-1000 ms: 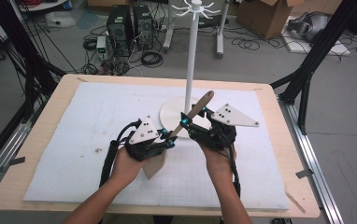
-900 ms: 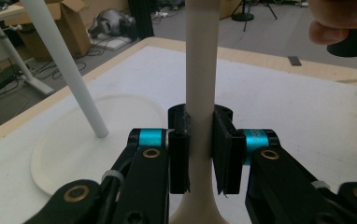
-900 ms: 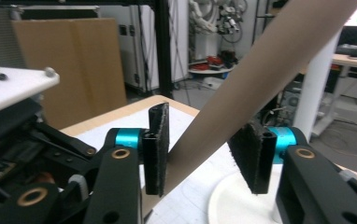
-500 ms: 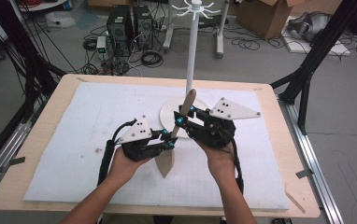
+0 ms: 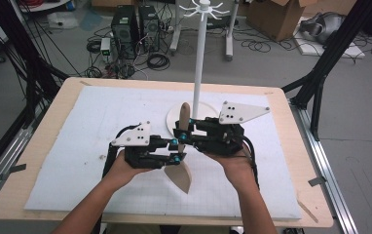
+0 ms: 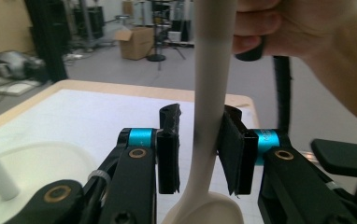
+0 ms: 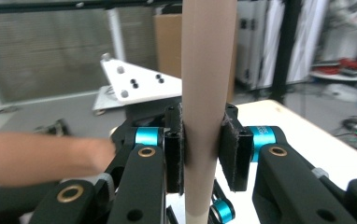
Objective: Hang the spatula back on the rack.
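**Passing a wooden spatula from one gripper to the other**

Standing almost upright above the near middle of the table [image 5: 43,146], the wooden spatula [image 5: 183,146] hangs between the two grippers, its broad blade pointing down toward the white mat [image 5: 86,126] and its rounded handle end pointing up. The left gripper [image 5: 176,157] sits low on the handle, just above the blade. In the left gripper view its pads stand on either side of the spatula [image 6: 209,93]: the right-hand pad lies against the wood, while a narrow gap shows at the other, so this grip has loosened, and the jaws have just been opening with the handle between them. The right gripper [image 5: 180,136] sits just above the left, nearly touching it. In the right gripper view both pads press flat on the handle [image 7: 207,107]; these jaws have just been closing and now clamp the spatula firmly. Each gripper is held by a hand, with the forearms coming in from the near edge.

Just beyond the grippers stands a white rack [image 5: 199,58], a tall pole on a round base with short hooks at the top. Past the far edge of the table, cables and a cardboard box [image 5: 276,17] lie on the floor.
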Available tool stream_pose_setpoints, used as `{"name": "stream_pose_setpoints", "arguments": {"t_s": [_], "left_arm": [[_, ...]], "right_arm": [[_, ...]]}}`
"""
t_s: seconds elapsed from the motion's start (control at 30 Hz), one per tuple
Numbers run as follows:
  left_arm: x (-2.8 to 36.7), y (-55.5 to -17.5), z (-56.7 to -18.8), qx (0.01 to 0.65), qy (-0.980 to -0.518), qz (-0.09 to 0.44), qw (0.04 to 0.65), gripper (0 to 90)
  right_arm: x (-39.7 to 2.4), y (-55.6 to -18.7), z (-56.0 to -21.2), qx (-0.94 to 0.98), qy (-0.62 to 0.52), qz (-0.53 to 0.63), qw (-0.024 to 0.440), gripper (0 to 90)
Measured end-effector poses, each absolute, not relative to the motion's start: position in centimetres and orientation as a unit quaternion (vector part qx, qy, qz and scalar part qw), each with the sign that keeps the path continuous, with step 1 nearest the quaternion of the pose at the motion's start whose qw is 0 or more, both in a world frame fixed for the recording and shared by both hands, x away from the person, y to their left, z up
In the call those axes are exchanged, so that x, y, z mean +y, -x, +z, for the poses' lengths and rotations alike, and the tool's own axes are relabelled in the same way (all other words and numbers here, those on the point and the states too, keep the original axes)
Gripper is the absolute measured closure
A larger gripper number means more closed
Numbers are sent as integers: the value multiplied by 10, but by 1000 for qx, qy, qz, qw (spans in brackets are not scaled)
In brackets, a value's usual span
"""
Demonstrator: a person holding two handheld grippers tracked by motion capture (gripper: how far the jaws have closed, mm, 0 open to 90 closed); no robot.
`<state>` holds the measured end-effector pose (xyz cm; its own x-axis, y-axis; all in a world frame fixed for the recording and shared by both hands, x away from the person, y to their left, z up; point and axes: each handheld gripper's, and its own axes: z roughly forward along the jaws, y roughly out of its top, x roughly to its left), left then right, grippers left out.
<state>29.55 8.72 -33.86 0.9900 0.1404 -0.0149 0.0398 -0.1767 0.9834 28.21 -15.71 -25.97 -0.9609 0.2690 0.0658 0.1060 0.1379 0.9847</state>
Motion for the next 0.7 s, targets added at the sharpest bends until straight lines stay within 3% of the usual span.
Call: {"name": "stream_pose_setpoints", "arguments": {"t_s": [0.3, 0.5, 0.53, 0.57, 0.6, 0.7], "left_arm": [[82, -294, -342, 27, -764, 5, 644, 778], [79, -292, -342, 34, -765, 8, 644, 783], [79, -291, -341, 46, -767, 16, 640, 784], [78, -292, -341, 60, -771, 23, 634, 784], [78, -293, -341, 74, -772, 30, 631, 784], [81, -296, -340, 105, -769, 50, 628, 784]], "right_arm": [[-164, -290, -267, 753, -76, 654, 7, 740], [-168, -291, -269, 748, -67, 660, 3, 738], [-171, -290, -270, 746, -80, 660, 23, 661], [-171, -290, -270, 746, -80, 660, 23, 661], [-176, -288, -271, 731, -135, 665, 73, 416], [-182, -286, -272, 718, -162, 668, 109, 341]]}}
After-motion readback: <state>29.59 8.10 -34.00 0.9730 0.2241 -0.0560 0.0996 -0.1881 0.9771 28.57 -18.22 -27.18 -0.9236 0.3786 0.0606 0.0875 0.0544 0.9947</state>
